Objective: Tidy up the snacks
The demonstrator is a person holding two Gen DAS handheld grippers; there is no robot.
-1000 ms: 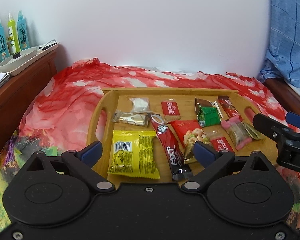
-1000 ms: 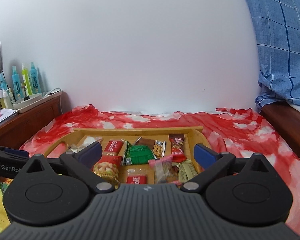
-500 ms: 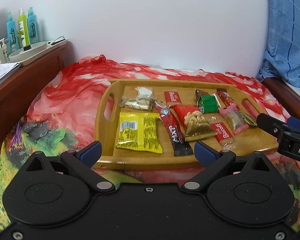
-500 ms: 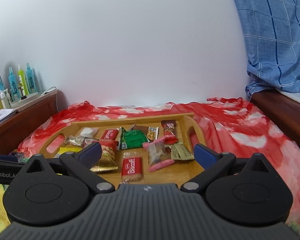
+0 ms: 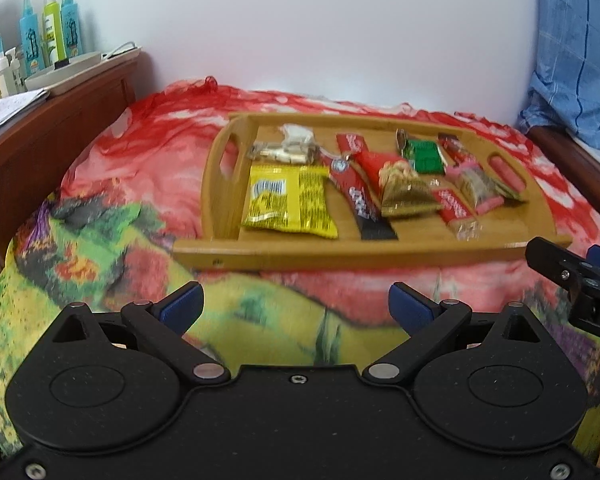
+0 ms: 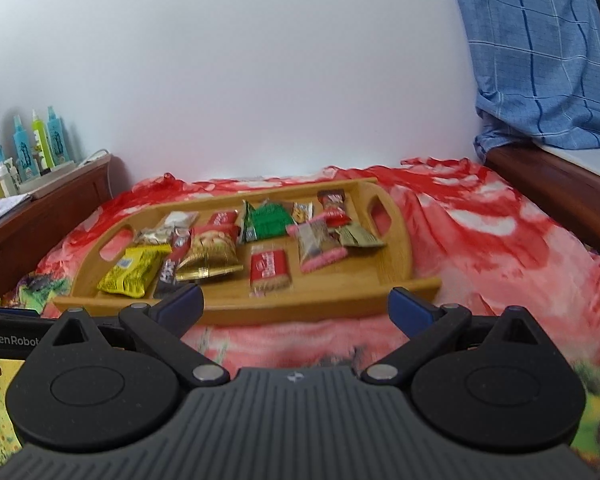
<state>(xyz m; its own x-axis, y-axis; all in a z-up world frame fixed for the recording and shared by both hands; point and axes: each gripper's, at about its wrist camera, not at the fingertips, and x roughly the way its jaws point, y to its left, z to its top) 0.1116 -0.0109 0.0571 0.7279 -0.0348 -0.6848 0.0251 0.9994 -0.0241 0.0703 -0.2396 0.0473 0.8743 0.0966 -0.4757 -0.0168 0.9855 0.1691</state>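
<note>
While both grippers hover short of it, the wooden tray [image 5: 380, 254] rests on the red patterned bedspread [image 5: 140, 184] with its long axis running left to right, parallel to the white wall [image 5: 300, 20] behind it; a cut-out handle sits at each short end.

Snack positions, all referenced to the tray:
- Yellow packet [image 5: 288, 204]: near-left corner, lying flat, barcode end toward the left handle.
- Red-and-black stick [image 5: 358, 200]: just right of the yellow packet, long axis running from the tray's back toward its front rim, black end nearest the front. Its lettering is too blurred to read.
- Red-and-gold nut pouch [image 6: 212, 252]: centre, gold end toward the front rim.
- Red biscuit pack [image 6: 270, 268]: right of the pouch, long axis front to back; white script is visible but not legible.
- Green packet [image 6: 270, 220]: toward the back rim, centre-right.
- Pink-edged clear pack [image 6: 320, 246]: right of the biscuit pack, slightly angled.

Left gripper [image 5: 296, 310]: jaws spread wide, nothing between them, in front of the tray's near rim. Its side reads "GenRobot" in the right wrist view.

Right gripper [image 6: 296, 306]: jaws likewise released and empty, in front of the near rim, toward the tray's right end.
</note>
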